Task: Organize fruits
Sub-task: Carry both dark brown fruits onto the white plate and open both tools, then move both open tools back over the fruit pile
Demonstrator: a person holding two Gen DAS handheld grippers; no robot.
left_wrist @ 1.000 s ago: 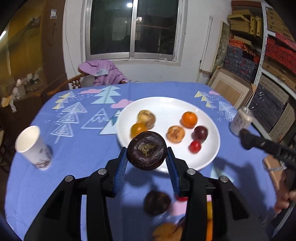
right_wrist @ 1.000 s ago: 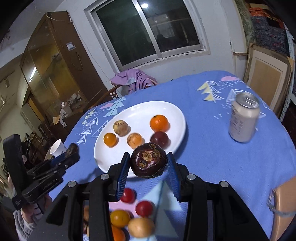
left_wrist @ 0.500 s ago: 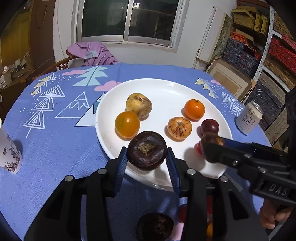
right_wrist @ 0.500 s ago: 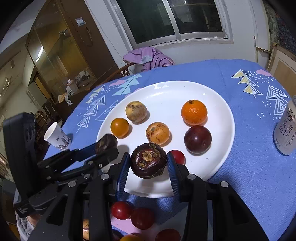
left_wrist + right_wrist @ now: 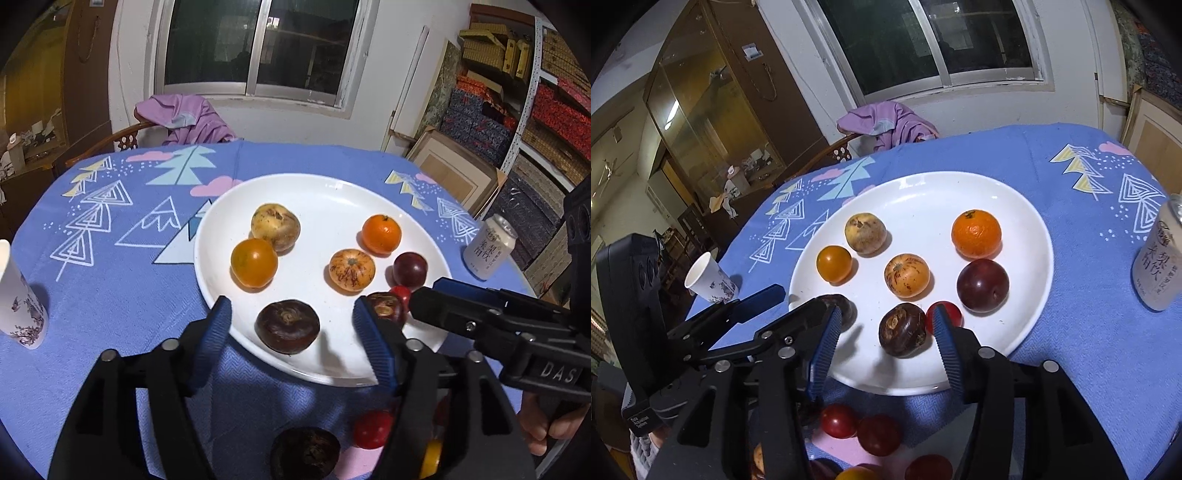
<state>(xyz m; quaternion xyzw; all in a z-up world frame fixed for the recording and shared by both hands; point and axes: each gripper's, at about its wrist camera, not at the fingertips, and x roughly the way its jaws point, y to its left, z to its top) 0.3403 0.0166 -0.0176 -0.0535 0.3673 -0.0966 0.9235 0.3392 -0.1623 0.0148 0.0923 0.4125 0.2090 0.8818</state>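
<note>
The left tongs (image 5: 291,325) stand released, their blue pads well clear on either side of a dark brown fruit (image 5: 287,326) that sits on the near edge of the white plate (image 5: 332,199); their jaws have just been opening, and the fruit lies between them untouched. The right tongs (image 5: 882,334) are likewise released, having just been opening, with a second dark fruit (image 5: 902,329) resting on the plate between the pads, closer to the right pad but, as far as the view shows, not pressed by it. A small red fruit (image 5: 947,314) lies just beside that one, partly hidden behind the right pad. Farther in on the plate lie a plum (image 5: 982,285), an orange (image 5: 976,233), a streaked orange fruit (image 5: 907,276), a yellow-orange fruit (image 5: 834,264) and a pale brown one (image 5: 865,233), all apart from each other. The plate stands on a bench covered by a blue cloth (image 5: 110,288) printed with trees. On the cloth near the tongs, off the plate, lie more fruit: red ones (image 5: 838,421) and another dark one (image 5: 305,452). A drink can (image 5: 489,246) stands upright to the right of the plate, and a paper cup (image 5: 710,277) stands to its left. In the left view a hand (image 5: 546,428) grips the right tool's handle at the lower right.
</note>
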